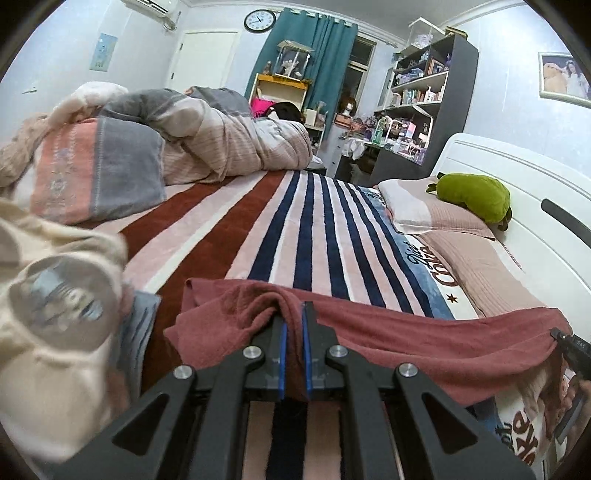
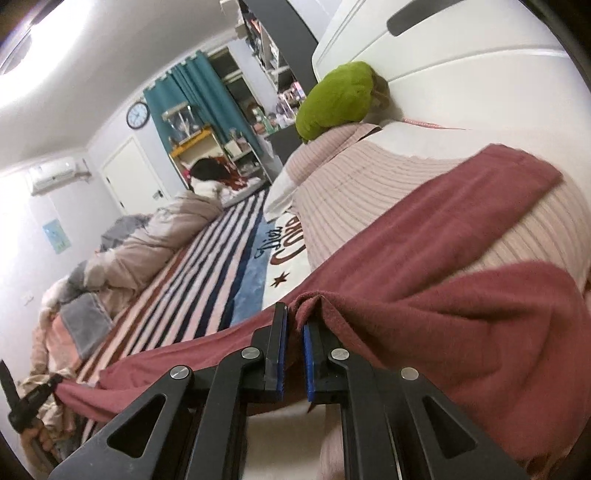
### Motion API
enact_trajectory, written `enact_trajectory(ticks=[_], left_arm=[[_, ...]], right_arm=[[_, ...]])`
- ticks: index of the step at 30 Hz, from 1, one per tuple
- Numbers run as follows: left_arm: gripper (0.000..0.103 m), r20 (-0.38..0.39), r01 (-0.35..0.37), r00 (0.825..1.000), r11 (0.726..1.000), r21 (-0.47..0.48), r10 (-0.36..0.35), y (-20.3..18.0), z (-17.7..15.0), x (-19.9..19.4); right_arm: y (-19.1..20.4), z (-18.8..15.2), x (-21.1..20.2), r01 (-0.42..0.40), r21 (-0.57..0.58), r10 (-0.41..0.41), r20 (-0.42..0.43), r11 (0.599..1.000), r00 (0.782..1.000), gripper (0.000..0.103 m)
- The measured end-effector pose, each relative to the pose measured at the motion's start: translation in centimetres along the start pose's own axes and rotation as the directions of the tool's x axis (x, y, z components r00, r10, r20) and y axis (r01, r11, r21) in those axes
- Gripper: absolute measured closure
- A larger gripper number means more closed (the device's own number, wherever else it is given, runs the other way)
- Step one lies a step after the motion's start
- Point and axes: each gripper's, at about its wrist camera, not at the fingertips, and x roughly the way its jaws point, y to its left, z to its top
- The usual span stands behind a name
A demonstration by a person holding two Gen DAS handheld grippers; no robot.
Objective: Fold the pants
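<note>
My left claw's (image 1: 294, 314) camera looks low across the bed (image 1: 258, 229) toward the teal curtain (image 1: 314, 62). My right claw's (image 2: 294, 317) camera sits rolled, close over the bed's head end. Both views share the curtain, clock (image 1: 259, 20) and green plush (image 1: 472, 195).

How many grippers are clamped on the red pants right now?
2. The left gripper pinches the red pants at one end; the right gripper pinches the other end, nearer the pillows.

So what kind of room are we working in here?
A bedroom, almost certainly: the pants lie on a bed with a striped blanket, pillows against a white headboard, and a rumpled duvet.
</note>
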Motion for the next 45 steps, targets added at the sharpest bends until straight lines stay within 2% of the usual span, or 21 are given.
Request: enact_trajectory(ticks=[7, 16, 25, 27, 28, 30, 31, 32, 35, 36, 38, 39, 41, 43, 45], left_arm=[[0.098, -0.063, 0.021, 0.998, 1.000, 0.016, -0.020, 0.4, 1.2, 5.8], [0.097, -0.120, 0.028, 0.992, 0.999, 0.023, -0.025, 0.4, 1.5, 11.7], [0.096, -0.145, 0.019, 0.989, 1.000, -0.012, -0.021, 1.6, 1.5, 14.3], [0.092, -0.156, 0.022, 0.987, 1.000, -0.017, -0.024, 1.7, 1.4, 14.5], [0.086, -0.155, 0.019, 0.988, 1.000, -0.015, -0.021, 1.8, 1.4, 14.5], [0.074, -0.136, 0.007, 0.991, 1.000, -0.006, -0.008, 1.9, 1.6, 14.0], [0.065, -0.126, 0.006, 0.992, 1.000, -0.003, -0.006, 1.9, 1.7, 13.7], [0.062, -0.116, 0.012, 0.993, 1.000, -0.001, -0.012, 1.9, 1.9, 13.2], [0.060, -0.093, 0.020, 0.996, 1.000, 0.006, -0.019, 1.9, 2.3, 11.8], [0.058, -0.088, 0.017, 0.996, 1.000, 0.013, -0.016, 1.9, 2.4, 11.4], [0.043, -0.101, 0.016, 0.995, 0.999, 0.042, -0.011, 1.8, 2.5, 11.0], [0.039, -0.113, 0.015, 0.994, 0.998, 0.061, -0.008, 1.8, 2.5, 10.9], [0.037, -0.144, 0.024, 0.989, 0.997, 0.072, -0.013, 2.2, 2.7, 11.0], [0.037, -0.161, -0.008, 0.987, 0.997, 0.075, 0.020, 2.9, 2.9, 10.6], [0.037, -0.138, -0.057, 0.988, 0.992, 0.110, 0.072, 3.4, 3.1, 9.3]], right_arm=[[1.0, 1.4, 3.4, 0.096, -0.068, -0.100, -0.053, 0.993, 0.994, 0.101], [0.6, 2.8, 8.3, 0.182, -0.111, -0.197, -0.141, 0.977, 0.970, 0.100], [1.5, 4.3, 11.3, 0.216, -0.191, -0.252, -0.191, 0.958, 0.949, 0.100], [1.7, 4.3, 11.9, 0.220, -0.211, -0.264, -0.210, 0.952, 0.941, 0.092], [1.8, 4.3, 12.1, 0.218, -0.228, -0.268, -0.218, 0.949, 0.938, 0.089], [2.4, 4.2, 12.3, 0.195, -0.261, -0.258, -0.236, 0.945, 0.937, 0.068], [2.8, 4.2, 12.2, 0.178, -0.277, -0.249, -0.250, 0.944, 0.936, 0.063], [3.2, 4.2, 12.2, 0.171, -0.287, -0.248, -0.258, 0.943, 0.934, 0.057], [4.6, 4.2, 11.4, 0.170, -0.315, -0.259, -0.269, 0.934, 0.928, 0.054], [4.9, 4.3, 11.1, 0.169, -0.320, -0.260, -0.267, 0.932, 0.928, 0.050], [5.8, 4.4, 10.1, 0.177, -0.336, -0.271, -0.261, 0.925, 0.926, 0.037], [6.2, 4.5, 9.8, 0.183, -0.348, -0.281, -0.259, 0.920, 0.924, 0.032], [6.7, 4.6, 9.5, 0.171, -0.367, -0.285, -0.282, 0.914, 0.916, 0.031], [6.9, 4.9, 9.2, 0.178, -0.389, -0.306, -0.296, 0.904, 0.905, 0.031], [7.4, 4.9, 8.5, 0.215, -0.419, -0.348, -0.272, 0.882, 0.897, 0.031]])
